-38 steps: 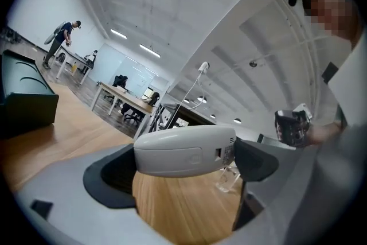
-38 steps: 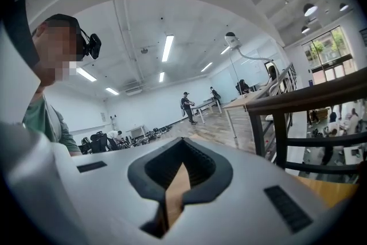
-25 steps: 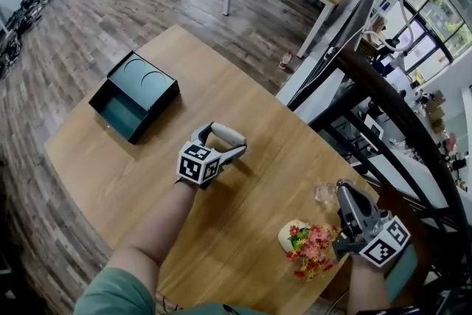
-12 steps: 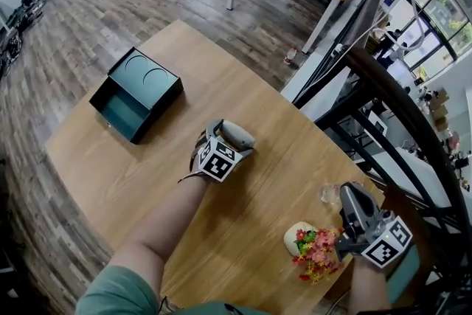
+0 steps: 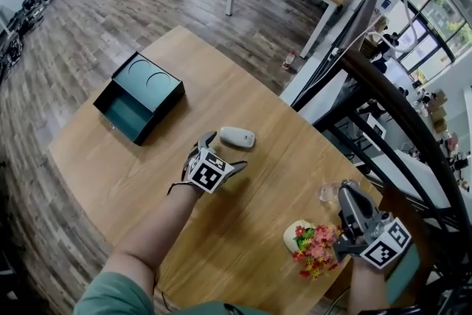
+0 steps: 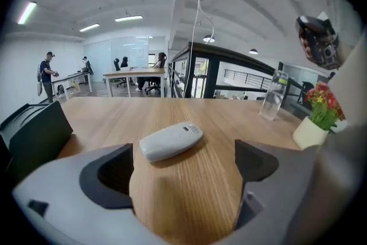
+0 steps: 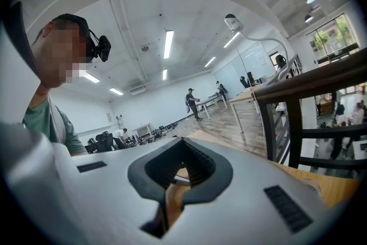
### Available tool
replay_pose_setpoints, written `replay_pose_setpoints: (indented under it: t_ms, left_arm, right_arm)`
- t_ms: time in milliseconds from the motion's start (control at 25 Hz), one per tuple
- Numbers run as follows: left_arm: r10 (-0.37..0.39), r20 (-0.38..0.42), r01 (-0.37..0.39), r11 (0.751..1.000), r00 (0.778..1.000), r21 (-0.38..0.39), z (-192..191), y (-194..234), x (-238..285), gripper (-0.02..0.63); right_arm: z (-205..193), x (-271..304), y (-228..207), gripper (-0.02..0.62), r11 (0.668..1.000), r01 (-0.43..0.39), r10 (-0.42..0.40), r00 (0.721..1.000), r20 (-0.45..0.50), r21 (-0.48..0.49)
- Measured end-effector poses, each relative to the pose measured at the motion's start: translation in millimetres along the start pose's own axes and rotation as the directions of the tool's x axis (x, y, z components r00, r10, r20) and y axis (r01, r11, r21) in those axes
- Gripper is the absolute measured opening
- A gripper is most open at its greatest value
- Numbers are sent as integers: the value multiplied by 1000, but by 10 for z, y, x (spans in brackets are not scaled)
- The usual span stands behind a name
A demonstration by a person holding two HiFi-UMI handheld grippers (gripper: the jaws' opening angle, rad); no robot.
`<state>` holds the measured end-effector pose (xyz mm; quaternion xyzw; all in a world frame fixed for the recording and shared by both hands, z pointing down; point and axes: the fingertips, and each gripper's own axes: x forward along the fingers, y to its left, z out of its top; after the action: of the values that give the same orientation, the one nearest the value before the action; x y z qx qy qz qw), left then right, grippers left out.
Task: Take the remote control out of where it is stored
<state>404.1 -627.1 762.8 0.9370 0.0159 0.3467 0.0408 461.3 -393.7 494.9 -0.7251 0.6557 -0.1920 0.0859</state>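
Note:
The pale grey remote control [image 5: 237,136] lies flat on the wooden table [image 5: 110,166], outside the dark green drawer box [image 5: 140,96], whose drawer stands pulled out. My left gripper [image 5: 221,152] sits just behind the remote, open and apart from it. In the left gripper view the remote [image 6: 171,141] rests beyond the spread jaws of my left gripper [image 6: 183,168], with bare wood between them. My right gripper [image 5: 352,212] hovers at the table's near right corner, shut on nothing; in the right gripper view, my right gripper [image 7: 171,195] shows its pads together.
A small pot of red flowers [image 5: 304,238] and a clear glass [image 5: 326,193] stand beside the right gripper. A black railing [image 5: 398,114] runs along the table's right side. The box [image 6: 34,135] shows at the left of the left gripper view.
The left gripper, which held the remote above the table, has set it down, opened and drawn back a little toward me. The right gripper has stayed put.

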Motion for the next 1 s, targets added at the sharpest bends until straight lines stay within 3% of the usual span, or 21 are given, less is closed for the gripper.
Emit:
replay_pose_setpoints:
  t_ms: [360, 520, 680, 760, 840, 1000]
  left_arm:
    - [-22, 220, 45, 994, 975, -98, 388, -13, -702, 541]
    - [-20, 298, 54, 993, 954, -105, 524, -81, -1021, 419]
    - [16, 351, 10, 997, 936, -70, 537, 14, -1264, 222]
    - [36, 376, -4, 996, 926, -86, 540, -9, -1414, 152]
    - [53, 396, -4, 992, 917, -123, 531, -123, -1578, 30]
    - [37, 417, 30, 987, 908, -155, 525, -406, -1868, 5]
  right_arm:
    - [87, -142, 181, 0, 999, 14, -14, 1000, 3, -31]
    - [110, -253, 265, 0, 999, 15, -15, 1000, 4, -44]
    - [71, -247, 293, 0, 998, 25, -25, 1000, 9, -54]
    - [61, -319, 323, 0, 998, 22, -22, 1000, 8, -59]
    - [51, -480, 377, 0, 998, 17, -16, 1000, 7, -57]
    - [38, -760, 454, 0, 999, 16, -15, 1000, 23, -51]
